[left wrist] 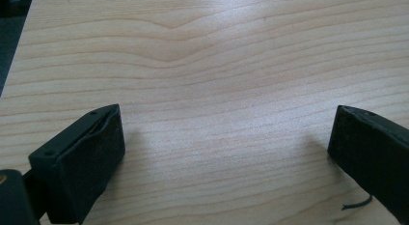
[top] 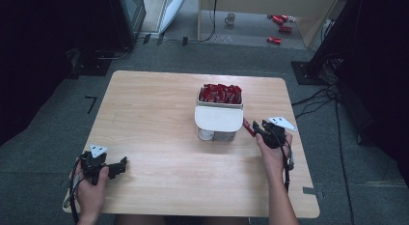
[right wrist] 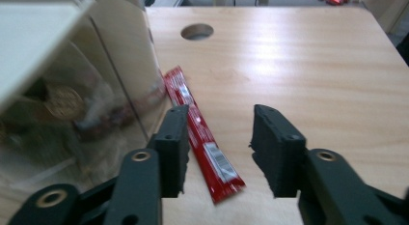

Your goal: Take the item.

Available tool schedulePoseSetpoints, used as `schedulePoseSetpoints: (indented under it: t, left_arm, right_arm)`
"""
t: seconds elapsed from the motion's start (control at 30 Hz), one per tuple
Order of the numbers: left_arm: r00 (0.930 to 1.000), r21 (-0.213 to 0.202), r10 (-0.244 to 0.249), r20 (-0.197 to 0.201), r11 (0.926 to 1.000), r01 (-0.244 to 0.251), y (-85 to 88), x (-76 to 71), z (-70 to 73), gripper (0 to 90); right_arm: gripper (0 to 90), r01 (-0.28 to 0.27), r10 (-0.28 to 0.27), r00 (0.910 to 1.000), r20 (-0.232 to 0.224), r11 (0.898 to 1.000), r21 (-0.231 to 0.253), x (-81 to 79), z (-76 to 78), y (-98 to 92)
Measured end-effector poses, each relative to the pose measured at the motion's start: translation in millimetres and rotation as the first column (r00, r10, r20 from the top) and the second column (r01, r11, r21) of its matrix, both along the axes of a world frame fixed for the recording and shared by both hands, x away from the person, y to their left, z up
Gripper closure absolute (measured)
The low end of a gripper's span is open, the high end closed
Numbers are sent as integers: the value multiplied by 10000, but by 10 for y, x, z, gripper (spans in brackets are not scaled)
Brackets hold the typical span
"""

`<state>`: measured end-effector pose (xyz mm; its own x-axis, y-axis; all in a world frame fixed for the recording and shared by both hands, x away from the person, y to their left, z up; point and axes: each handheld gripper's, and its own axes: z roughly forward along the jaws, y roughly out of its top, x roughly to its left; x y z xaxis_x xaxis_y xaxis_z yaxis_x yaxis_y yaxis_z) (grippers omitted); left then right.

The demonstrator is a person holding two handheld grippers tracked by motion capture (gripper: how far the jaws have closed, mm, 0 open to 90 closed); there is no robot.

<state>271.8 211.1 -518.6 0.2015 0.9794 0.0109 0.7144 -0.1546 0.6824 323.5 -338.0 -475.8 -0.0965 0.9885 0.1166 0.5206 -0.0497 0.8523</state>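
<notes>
Between the right claw (right wrist: pixel 218 150), one red packet (right wrist: pixel 202 133).

The left hand (top: pixel 91 184) holds the left gripper (top: pixel 121 165) low at the near left, its jaws spread wide and pointing right. The right forearm (top: pixel 279 201) reaches forward, and the right hand (top: pixel 273 148) holds the right gripper (top: pixel 256 128) farther out, angled up and left, jaws parted with nothing clamped between them.
</notes>
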Motion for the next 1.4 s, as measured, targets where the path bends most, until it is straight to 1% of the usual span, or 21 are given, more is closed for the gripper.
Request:
schedulePoseSetpoints:
  t: [0.1, 0.13, 0.2, 0.3, 0.37, 0.43, 0.5, 0.6, 0.67, 0.7, 0.77, 0.93, 1.0, 1.1, 1.17, 1.2, 1.23, 1.3, 1.37, 1.4]
  left_arm:
    - [10000, -2, 2, 5, 10000, -2, 0, 0, 0, 0]
    - [10000, -3, 1, 3, 10000, -1, 0, 0, 0, 0]
    - [10000, -4, 3, 4, 10000, -3, -1, 0, 0, 0]
    - [10000, -5, 3, 6, 10000, -3, 0, 0, -1, 0]
    - [10000, -5, 3, 3, 10000, -3, 0, 0, 0, 0]
    - [10000, -4, -2, -4, 10000, 2, 0, 0, 0, 0]
    - [10000, -12, 5, 4, 10000, -5, -1, 0, 0, 0]
    - [10000, -15, -5, -1, 10000, 5, -1, 0, 0, 0]
    - [10000, -13, -12, -5, 10000, 12, -1, -1, 0, 0]
    - [10000, -11, -10, -5, 10000, 10, -1, -1, 0, 0]
    - [10000, -14, -12, -3, 10000, 12, -1, -1, 0, 0]
    - [10000, -19, -5, 0, 10000, 5, -2, 0, 0, 0]
    - [10000, -18, -2, 3, 10000, 2, -2, 0, 0, 0]
    - [10000, -15, -4, 4, 10000, 4, -2, 0, 0, 0]
    - [10000, -16, -10, 2, 10000, 10, -2, 0, 0, 0]
    - [10000, -14, -16, 1, 10000, 16, -2, 0, 0, 0]
    - [10000, -8, -17, 0, 10000, 17, -4, 0, 0, 0]
    - [10000, -9, -36, 5, 10000, 36, -5, 1, 0, 0]
    - [10000, -7, -38, 3, 10000, 38, -5, 1, 0, 0]
    - [10000, -8, -37, 4, 10000, 37, -5, 0, 0, 0]
  right_arm:
    - [488, 27, -22, 9996, -275, 9998, 179, -55, -70, -79]
    - [448, 11, -2, 9992, -395, 9997, 229, -76, -93, -107]
    - [355, 60, -43, 9980, -623, 9996, 261, -117, -131, -153]
    - [198, 310, -302, 9954, -913, 9995, 72, -200, -173, -216]
    - [132, 393, -381, 9938, -1041, 9992, 88, -252, -191, -254]
    - [123, 410, -382, 9929, -1128, 9989, 227, -323, -211, -301]
    - [31, 373, -331, 9916, -1252, 9988, 316, -393, -238, -343]
    - [3, 297, -250, 9893, -1435, 9991, 305, -509, -287, -405]
    - [0, 267, -226, 9883, -1511, 9993, 253, -568, -306, -431]
    - [0, 316, -278, 9874, -1558, 9993, 216, -627, -325, -457]
    - [0, 369, -329, 9865, -1602, 9991, 221, -694, -347, -496]
    - [0, 621, -581, 9805, -1878, 9980, 151, -883, -393, -610]
    - [0, 605, -591, 9781, -1995, 9982, 6, -962, -408, -646]
    - [0, 597, -660, 9745, -2142, 9976, -356, -1080, -432, -696]
    - [0, 598, -701, 9722, -2235, 9968, -526, -1144, -459, -728]
    - [0, 622, -729, 9709, -2280, 9966, -535, -1164, -472, -737]
    - [0, 676, -796, 9717, -2224, 9958, -614, -1195, -499, -748]
    - [0, 638, -791, 9715, -2232, 9951, -752, -1216, -503, -752]
    - [0, 525, -772, 9699, -2309, 9924, -1114, -1213, -508, -724]
    - [0, 447, -693, 9703, -2318, 9930, -1097, -1212, -508, -719]
